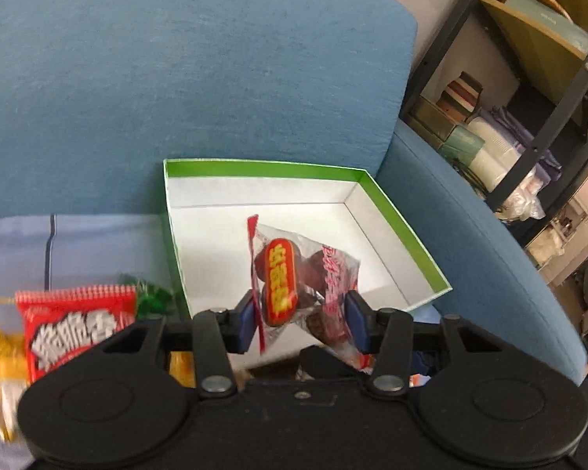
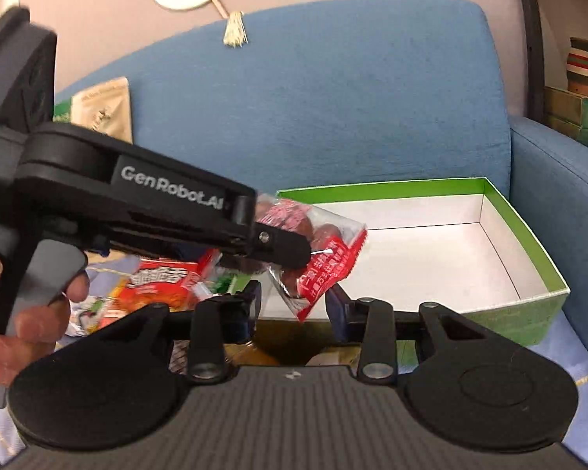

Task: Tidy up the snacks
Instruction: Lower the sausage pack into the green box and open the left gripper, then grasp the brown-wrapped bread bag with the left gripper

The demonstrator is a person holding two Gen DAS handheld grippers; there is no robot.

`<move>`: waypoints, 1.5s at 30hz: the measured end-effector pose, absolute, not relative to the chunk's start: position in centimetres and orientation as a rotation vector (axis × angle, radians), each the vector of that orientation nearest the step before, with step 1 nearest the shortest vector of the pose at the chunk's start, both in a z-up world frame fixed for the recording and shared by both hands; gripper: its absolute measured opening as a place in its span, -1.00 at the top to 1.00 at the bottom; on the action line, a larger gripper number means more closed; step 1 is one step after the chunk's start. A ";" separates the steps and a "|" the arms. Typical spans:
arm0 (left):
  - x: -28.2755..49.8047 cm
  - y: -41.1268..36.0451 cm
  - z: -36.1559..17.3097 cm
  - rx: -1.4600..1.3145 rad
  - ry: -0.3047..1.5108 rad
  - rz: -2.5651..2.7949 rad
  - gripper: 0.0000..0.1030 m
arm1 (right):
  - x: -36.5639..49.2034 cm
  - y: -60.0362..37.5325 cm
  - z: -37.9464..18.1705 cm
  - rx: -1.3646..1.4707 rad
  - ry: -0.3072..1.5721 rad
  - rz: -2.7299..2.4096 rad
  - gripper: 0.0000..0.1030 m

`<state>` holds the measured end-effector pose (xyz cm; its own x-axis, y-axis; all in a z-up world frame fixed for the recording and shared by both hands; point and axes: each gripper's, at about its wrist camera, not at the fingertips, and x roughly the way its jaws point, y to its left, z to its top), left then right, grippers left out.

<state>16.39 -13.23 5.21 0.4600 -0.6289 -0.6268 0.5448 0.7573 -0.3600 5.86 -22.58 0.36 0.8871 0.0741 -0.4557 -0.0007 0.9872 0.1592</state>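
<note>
A clear snack packet of dark dried fruit with a red and yellow label (image 1: 294,278) stands between the blue pads of my left gripper (image 1: 300,323), which is shut on it, above the near part of a green box with a white inside (image 1: 396,219). In the right wrist view the same packet (image 2: 317,258) hangs from the left gripper's fingertips (image 2: 282,244) over the box's near left corner (image 2: 529,235). My right gripper (image 2: 294,309) is open and empty just below the packet. A red snack bag (image 1: 74,325) lies left of the box.
The box sits on a blue sofa seat against the backrest (image 1: 200,78). More snack packets, yellow (image 1: 4,364) and green (image 1: 153,297), lie in a pile on a pale cloth at the left. A dark metal shelf with boxes (image 1: 529,98) stands to the right.
</note>
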 end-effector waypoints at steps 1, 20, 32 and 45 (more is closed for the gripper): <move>16.5 -13.4 5.0 -0.105 0.815 -0.719 0.43 | 6.2 -22.5 0.3 0.149 0.487 0.038 -0.23; 12.7 -11.1 14.7 0.073 0.707 -0.539 -1.00 | 3.2 -24.1 9.1 0.204 0.437 0.053 -1.00; 9.9 -7.3 18.3 0.174 0.644 -0.471 -1.00 | 1.0 -25.1 13.8 0.166 0.396 0.095 -1.00; 9.3 -4.2 7.9 0.123 0.857 -0.556 -1.00 | 0.9 -17.2 0.5 0.298 0.661 0.230 -1.00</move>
<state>9.34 -4.18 7.88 0.5225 -0.4150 -0.7448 0.5111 0.8517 -0.1160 0.95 -17.20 0.53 0.7666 0.3026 -0.5664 -0.1152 0.9325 0.3423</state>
